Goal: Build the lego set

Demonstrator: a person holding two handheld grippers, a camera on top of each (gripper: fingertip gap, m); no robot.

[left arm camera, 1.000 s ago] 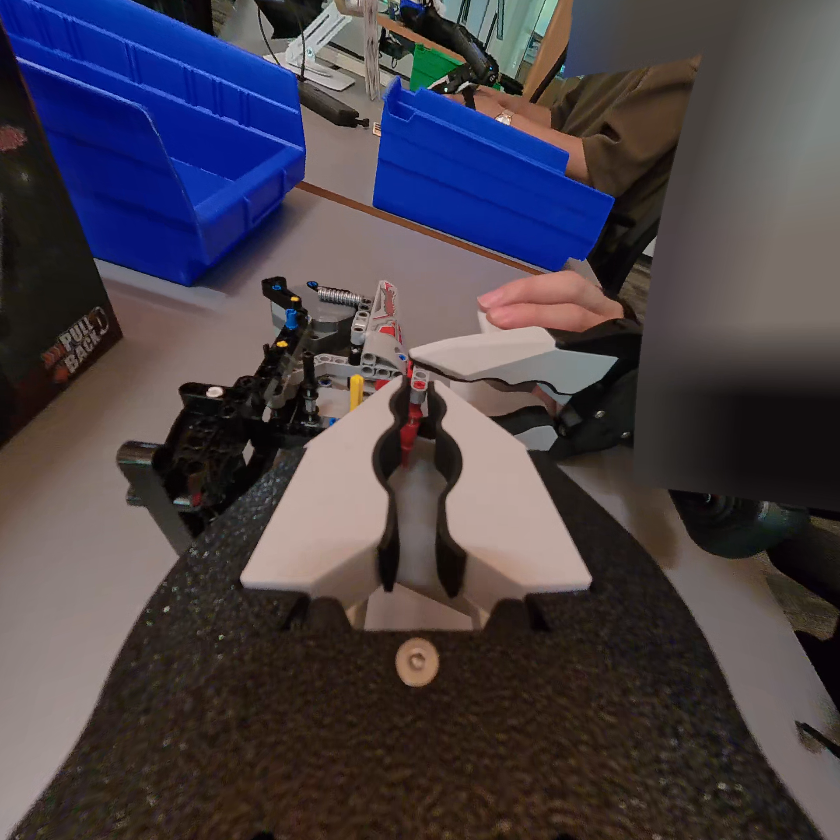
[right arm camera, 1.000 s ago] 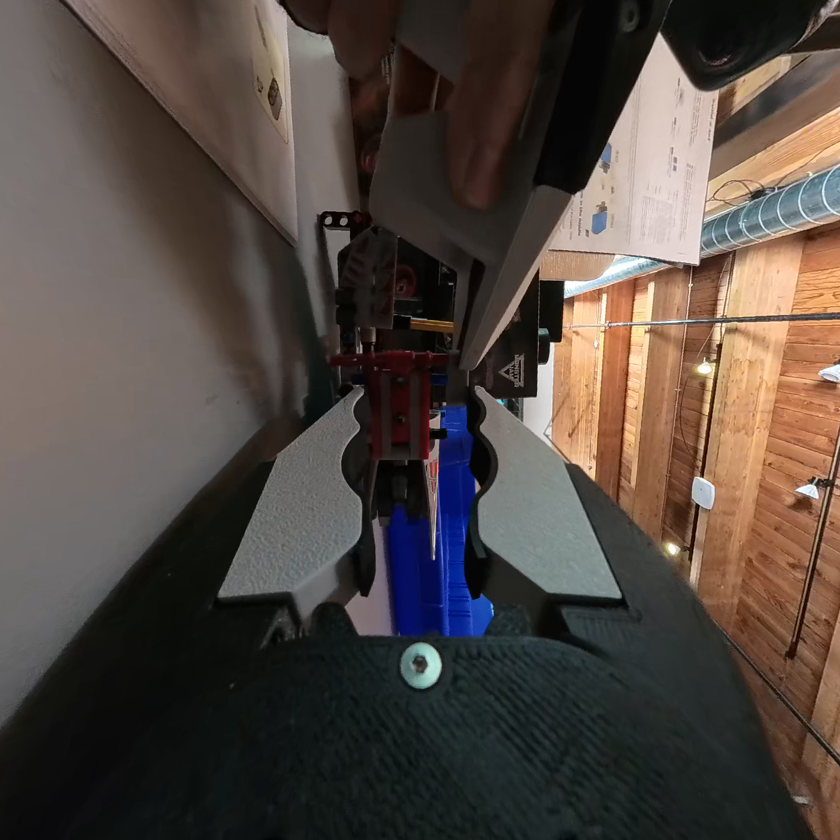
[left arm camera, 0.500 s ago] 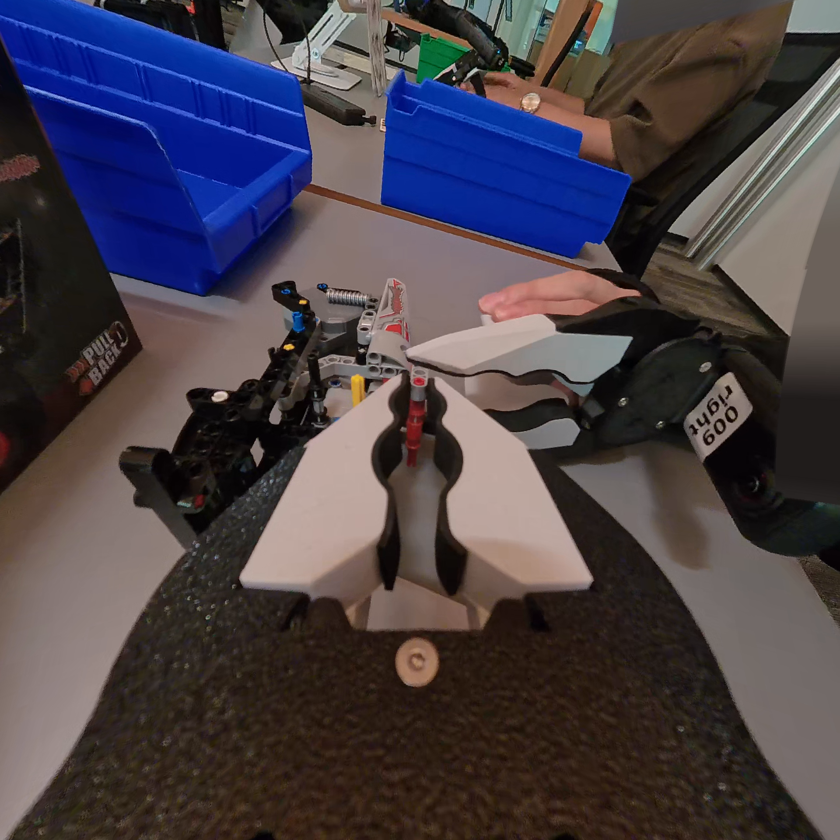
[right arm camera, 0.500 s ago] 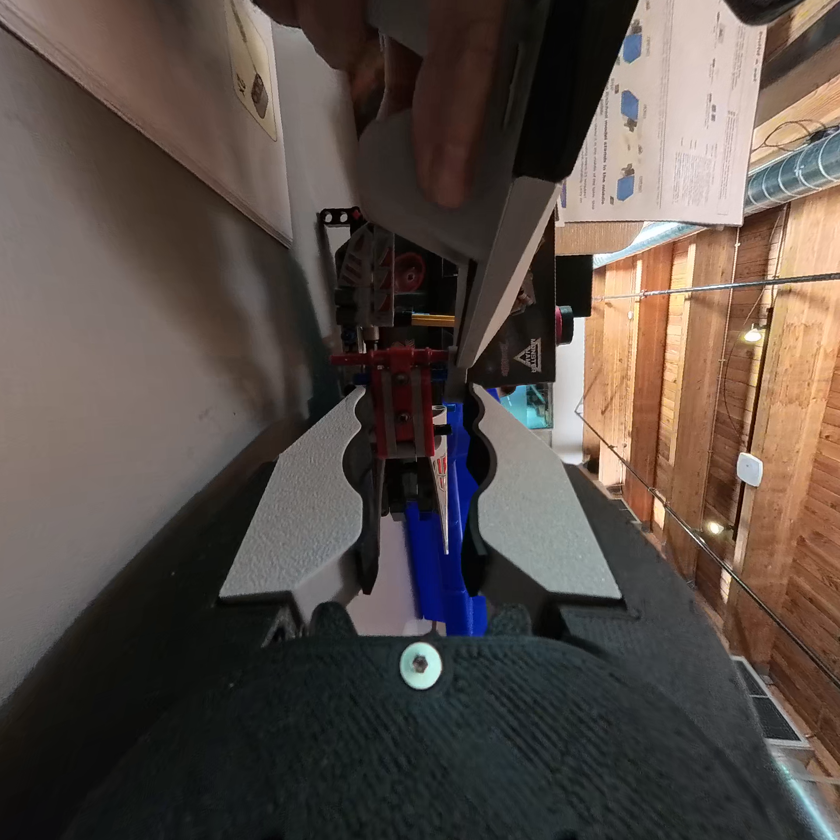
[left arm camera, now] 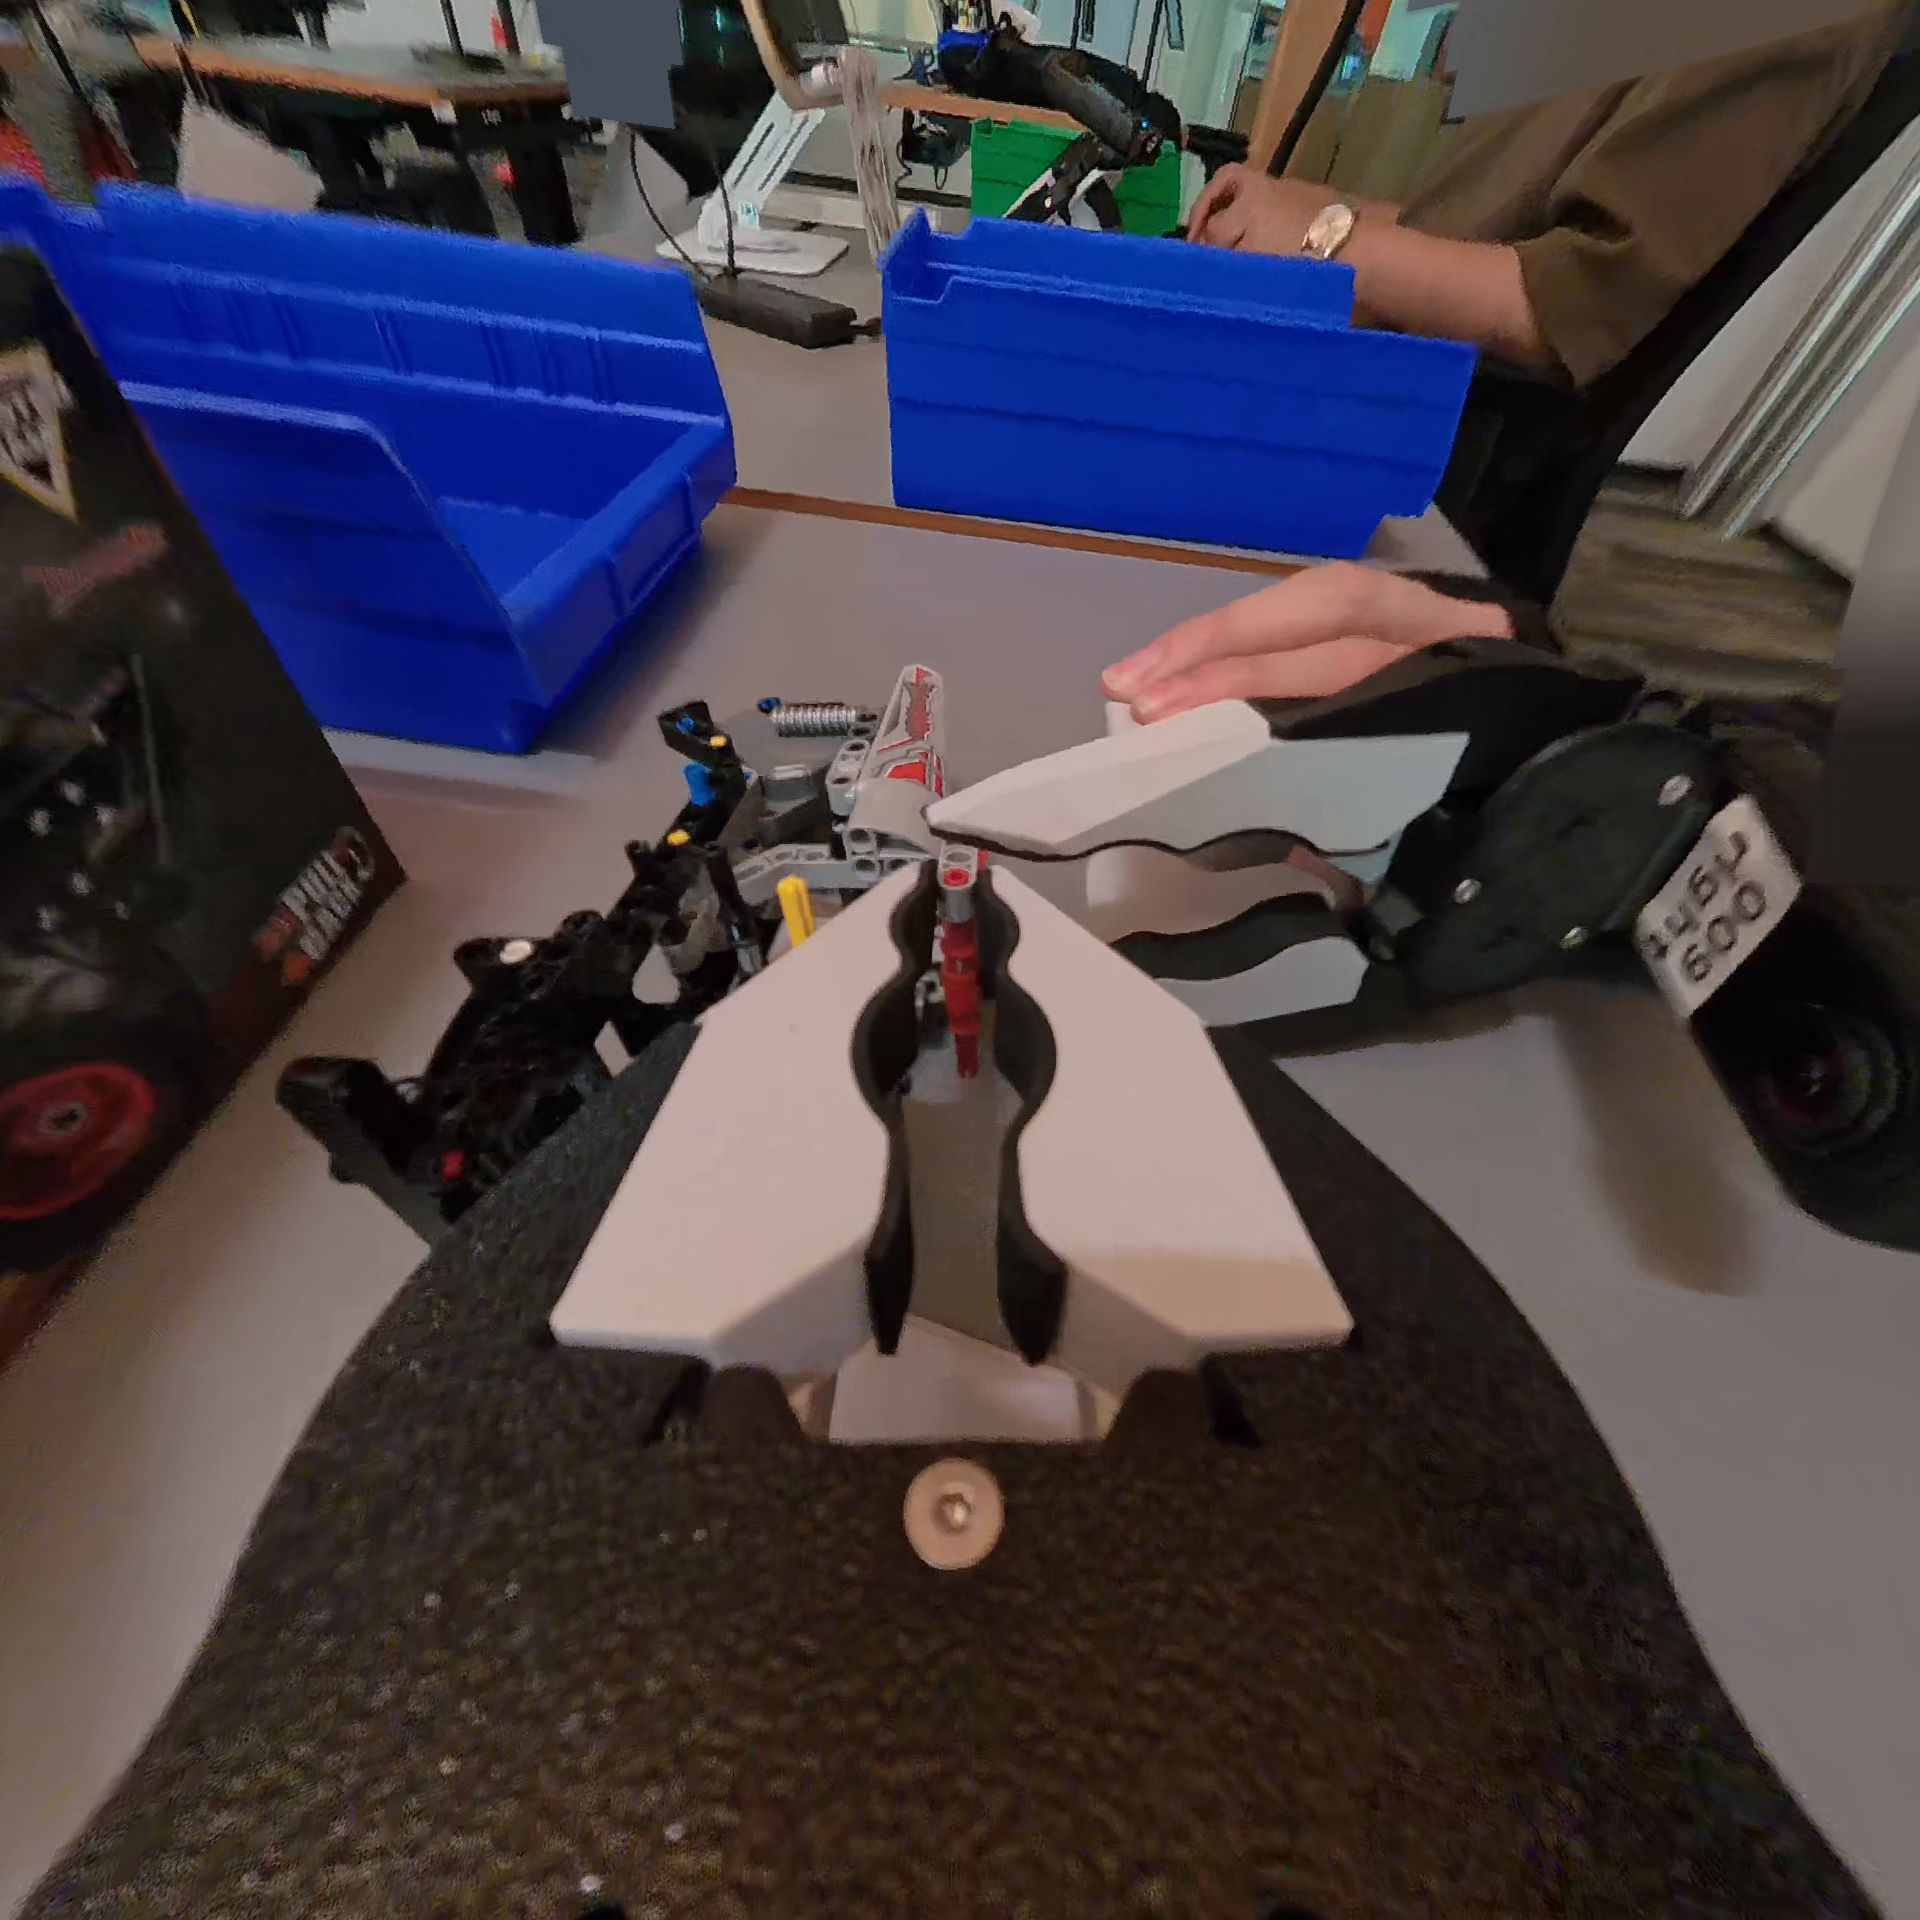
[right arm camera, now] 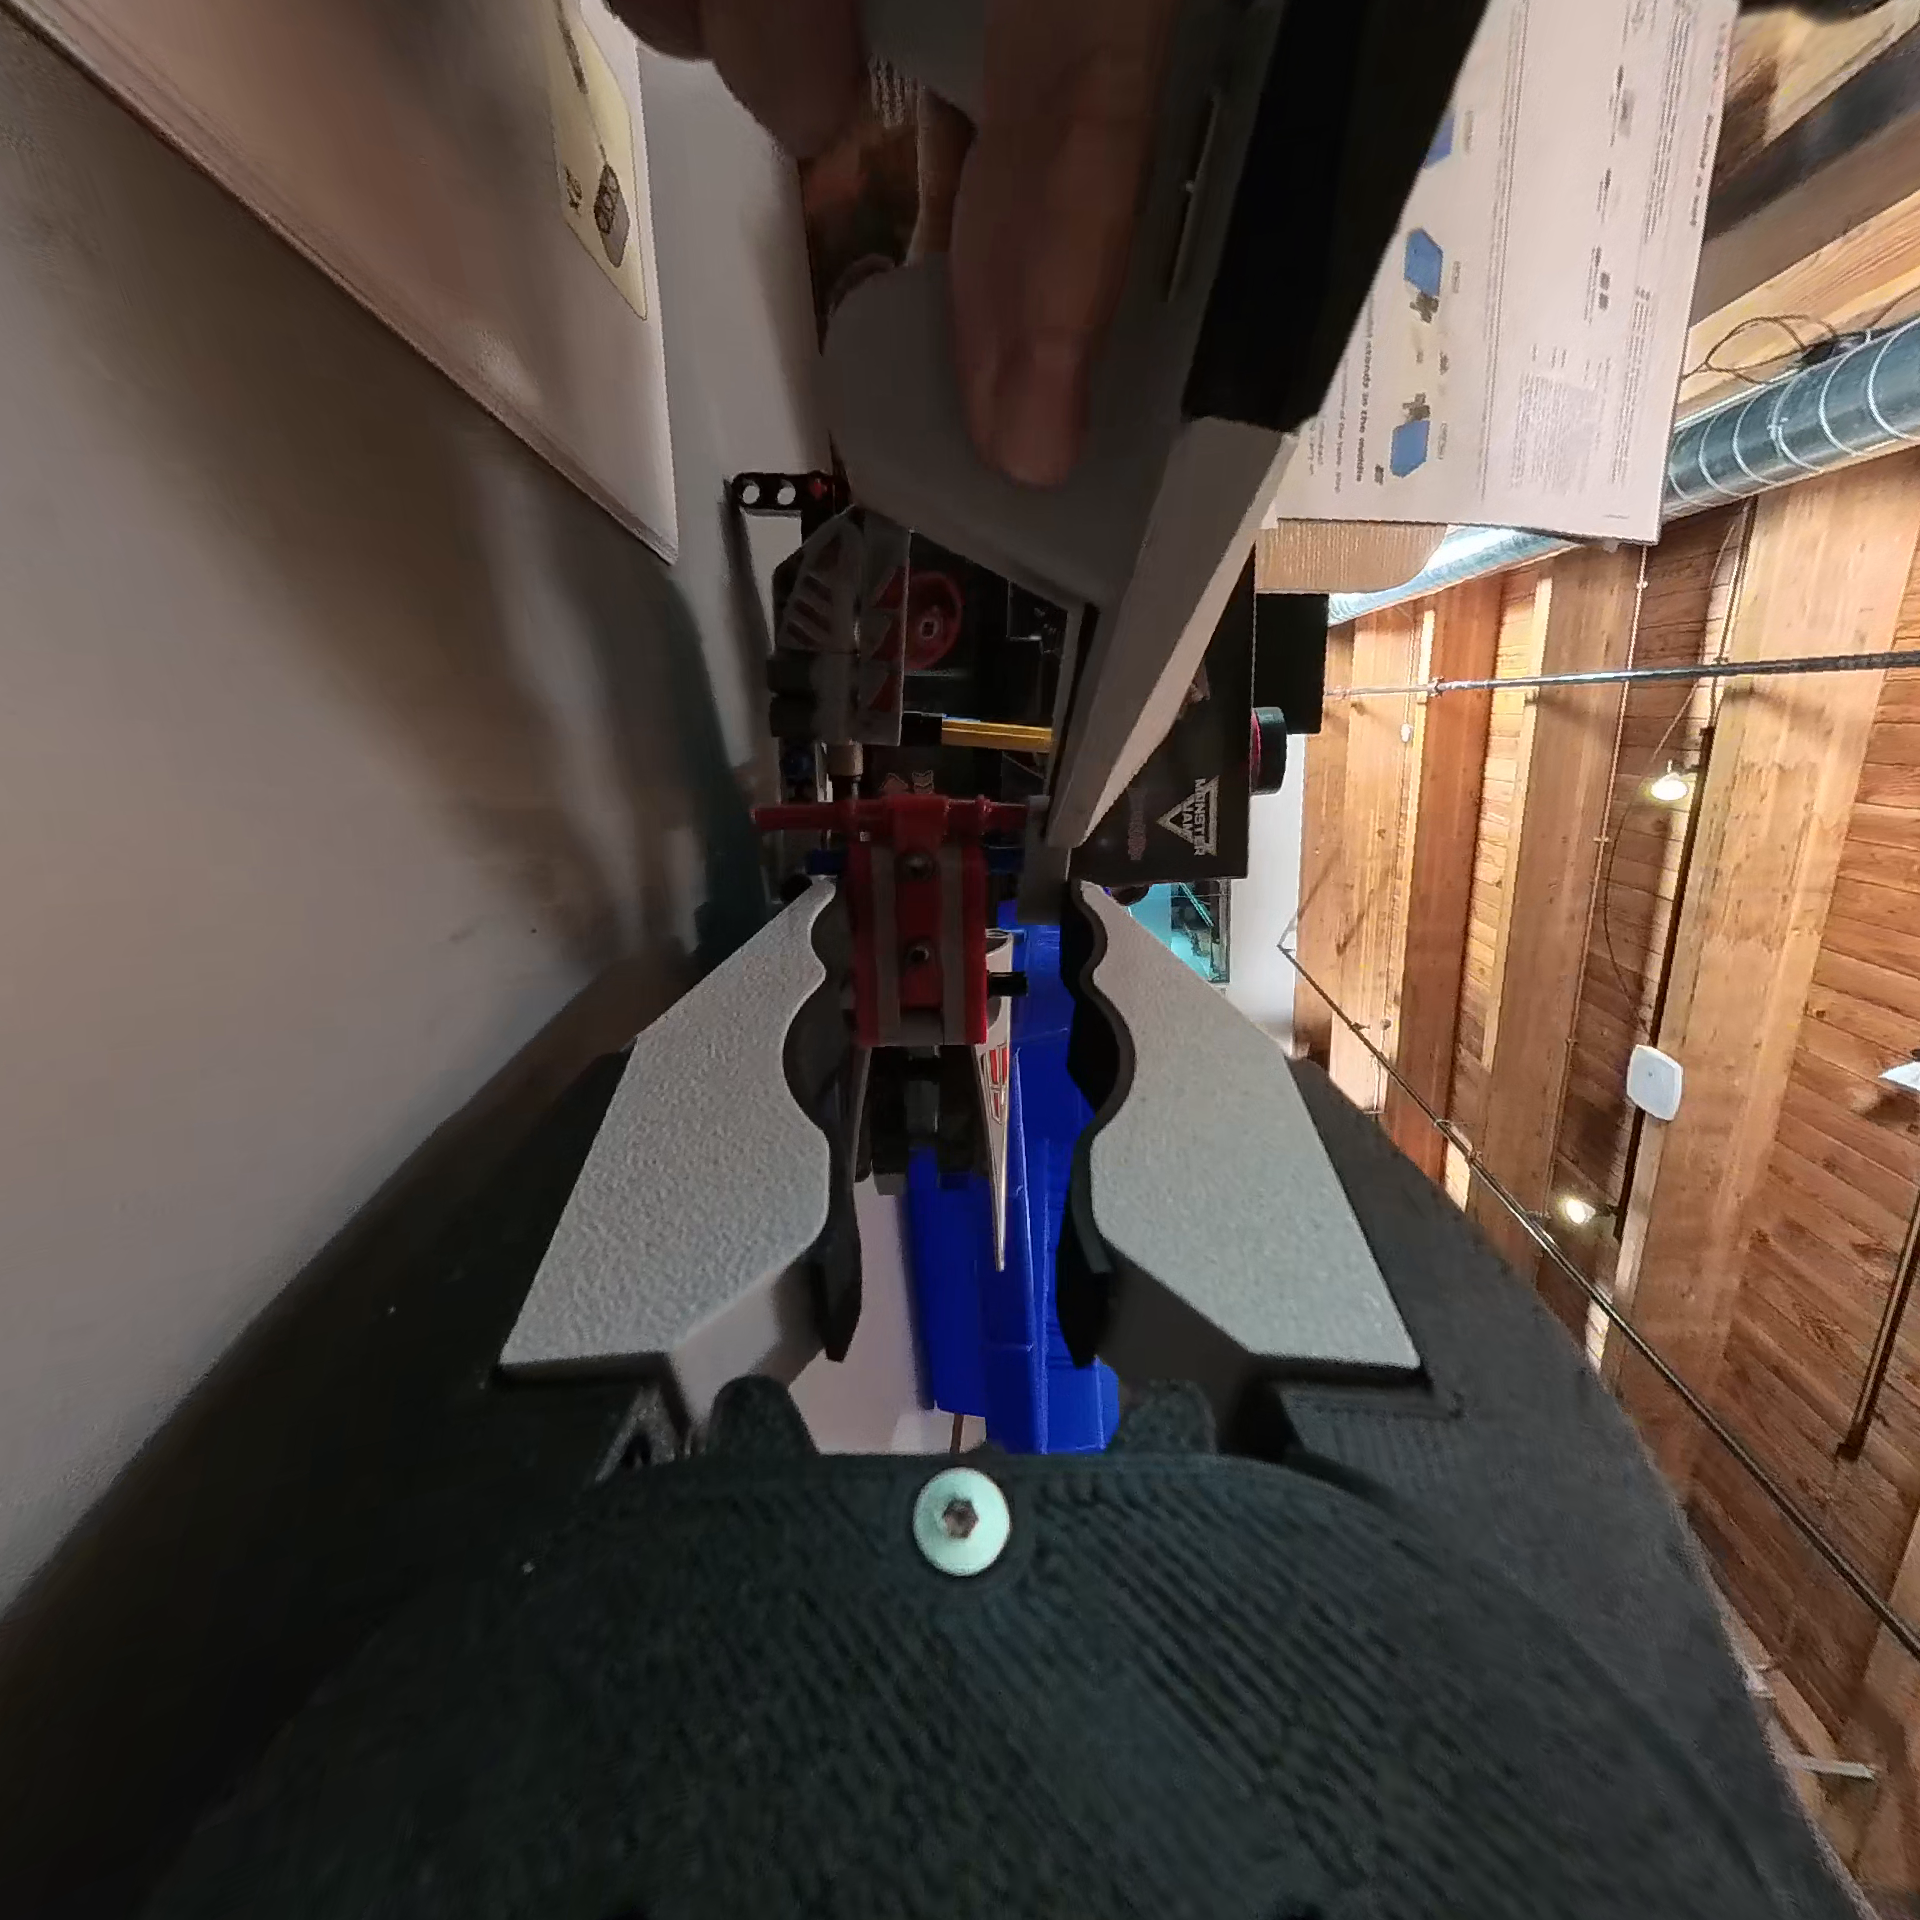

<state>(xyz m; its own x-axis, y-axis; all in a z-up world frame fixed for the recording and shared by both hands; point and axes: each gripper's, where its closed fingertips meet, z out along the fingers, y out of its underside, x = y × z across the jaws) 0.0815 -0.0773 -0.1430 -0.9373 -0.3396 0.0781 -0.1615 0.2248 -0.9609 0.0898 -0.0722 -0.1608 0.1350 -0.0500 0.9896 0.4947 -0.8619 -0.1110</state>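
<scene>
Left gripper (left arm camera: 958, 902) clamps a red axle (left arm camera: 961, 971), long axis along its fingers. Right gripper (right arm camera: 951, 914), rolled sideways, stands parted around the lego model (right arm camera: 914, 935).

The left tongs (left arm camera: 954, 904) hide the lego model's (left arm camera: 582, 966) near end, perhaps its chassis.

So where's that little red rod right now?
In the left wrist view the red rod stands between the tips of the left gripper, at the near right end of the lego model, just under the right gripper.
</scene>
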